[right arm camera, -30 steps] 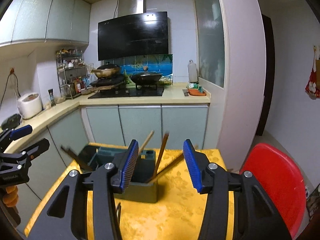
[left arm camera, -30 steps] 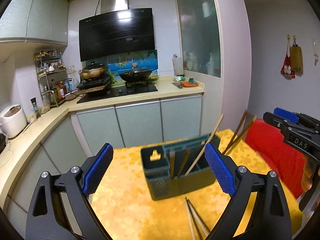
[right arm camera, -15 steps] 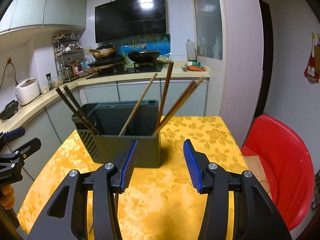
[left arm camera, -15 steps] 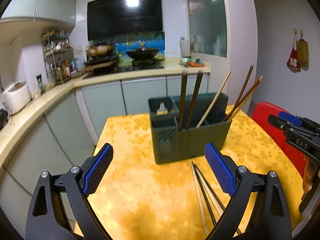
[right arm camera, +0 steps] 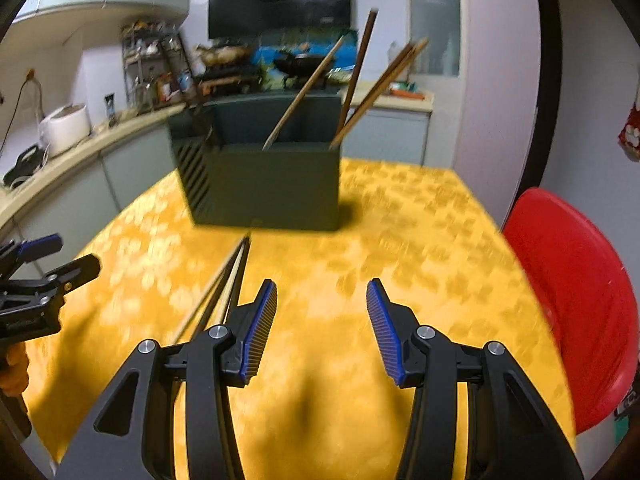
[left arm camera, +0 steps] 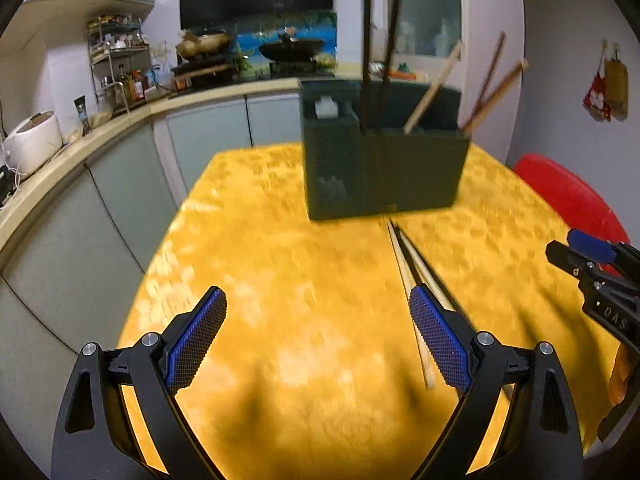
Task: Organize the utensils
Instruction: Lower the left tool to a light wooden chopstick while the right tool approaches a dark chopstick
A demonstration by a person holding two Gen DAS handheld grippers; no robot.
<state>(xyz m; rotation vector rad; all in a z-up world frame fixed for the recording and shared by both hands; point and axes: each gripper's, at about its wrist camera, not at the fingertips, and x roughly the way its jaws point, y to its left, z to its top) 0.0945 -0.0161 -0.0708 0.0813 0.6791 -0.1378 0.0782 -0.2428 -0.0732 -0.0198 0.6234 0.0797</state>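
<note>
Here, the loose wooden chopsticks (left arm camera: 408, 280), pale and dark sticks together, lay flat on the yellow floral-cloth bench (left arm camera: 300, 280), their far tips just in front of the dark green rectangular plastic utensil holder (left arm camera: 384, 172). The holder stood upright near the bench's far side, with more chopsticks leaning in it: two dark sticks (left arm camera: 378, 60) almost vertical near the middle divider, lighter brown ones (right arm camera: 356, 88) tilted toward its right end. Which compartment each sat in was hard to tell through the blur. The left tool (left arm camera: 318, 344) hovered above the bench with its blue-padded fingers wide apart, nothing between them; the loose chopsticks passed under its right finger. The right tool (right arm camera: 322, 328) was also apart and empty, with the loose chopsticks just left of it. A red plastic chair (right arm camera: 572, 304) stood beside the bench's right edge.
</note>
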